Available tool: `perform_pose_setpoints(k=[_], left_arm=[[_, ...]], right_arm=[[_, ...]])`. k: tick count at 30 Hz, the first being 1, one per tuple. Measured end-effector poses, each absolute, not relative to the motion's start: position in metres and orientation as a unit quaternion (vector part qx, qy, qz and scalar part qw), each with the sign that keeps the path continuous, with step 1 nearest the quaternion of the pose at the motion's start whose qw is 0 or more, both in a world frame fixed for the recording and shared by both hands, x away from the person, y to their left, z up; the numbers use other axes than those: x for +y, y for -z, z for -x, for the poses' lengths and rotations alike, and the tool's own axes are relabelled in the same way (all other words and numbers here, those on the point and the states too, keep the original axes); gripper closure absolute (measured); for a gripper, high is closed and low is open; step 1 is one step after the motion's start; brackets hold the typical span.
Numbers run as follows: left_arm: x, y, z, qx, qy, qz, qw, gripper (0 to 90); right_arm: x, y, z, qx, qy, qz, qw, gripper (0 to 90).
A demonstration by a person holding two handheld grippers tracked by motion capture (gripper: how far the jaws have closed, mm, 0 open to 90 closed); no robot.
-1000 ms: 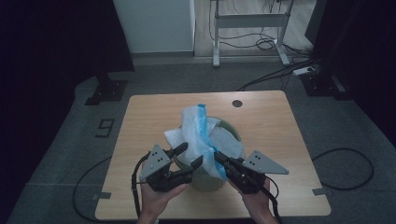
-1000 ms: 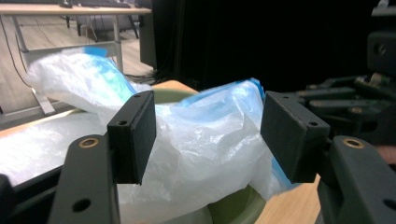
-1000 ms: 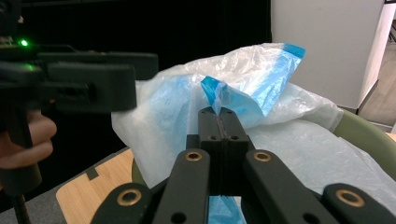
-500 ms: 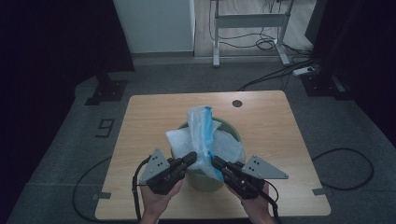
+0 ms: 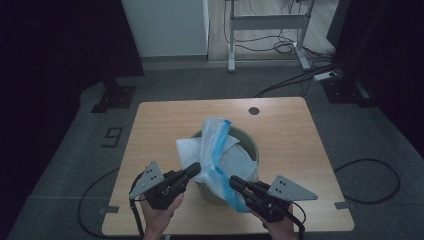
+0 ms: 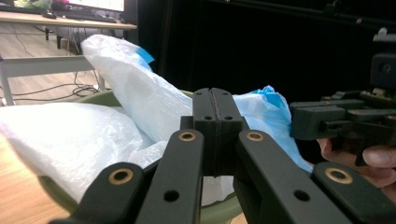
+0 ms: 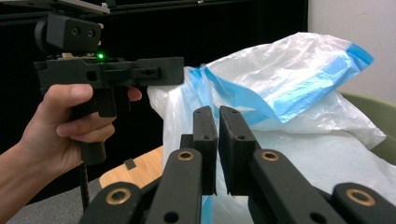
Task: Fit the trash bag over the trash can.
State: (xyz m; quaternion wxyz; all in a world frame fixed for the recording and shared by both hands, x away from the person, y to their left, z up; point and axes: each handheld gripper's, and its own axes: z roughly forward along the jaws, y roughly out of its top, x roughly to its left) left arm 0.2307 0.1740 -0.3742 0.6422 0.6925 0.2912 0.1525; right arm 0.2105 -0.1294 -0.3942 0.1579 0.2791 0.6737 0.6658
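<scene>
A thin white plastic bag with a blue band [image 5: 216, 150] sat in and over a round olive-green bin [image 5: 251, 145] near the middle of the light wooden counter [image 5: 285, 125]; part of the film stood up in a loose peak above the rim, and a flap spilled over the near-left side. The left gripper [image 5: 192, 170] met the bag at its near-left edge; in the left gripper view its jaws were pressed together, and whether any film was pinched between them could not be told, since the plastic lay just behind the tips. The right gripper [image 5: 236, 183] reached the blue strip at the near-right; in the right gripper view its jaws stood slightly apart with a narrow gap, the bag directly beyond them, and no grip could be confirmed.

The likely trouble, as I judged it, lay in the film itself; it looked slick and light, so a hold on a single layer could slip out or stretch the plastic until it tore; a pull from one side alone might drag the whole bag off the rim and bunch it inside; the bin looked light and stood free on the counter, so a sideways tug could slide or tip it toward the near edge; the two grippers were near each other and could knock together.
</scene>
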Motion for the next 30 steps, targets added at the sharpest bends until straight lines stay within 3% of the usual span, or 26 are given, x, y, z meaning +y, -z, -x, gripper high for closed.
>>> perform_pose_setpoints(k=[13,27,30], left_arm=[[0.182,0.388,-0.229,0.289,-0.139,-0.694,0.645,89.8],[0.180,0.390,-0.229,0.294,-0.138,-0.686,0.651,89.8],[0.180,0.389,-0.230,0.293,-0.140,-0.685,0.652,89.7]], right_arm=[[-0.122,0.392,-0.216,0.671,-0.668,-0.286,0.144,60.3],[-0.106,0.399,-0.218,0.712,-0.629,-0.278,0.143,59.3],[-0.100,0.401,-0.223,0.721,-0.619,-0.277,0.139,70.3]])
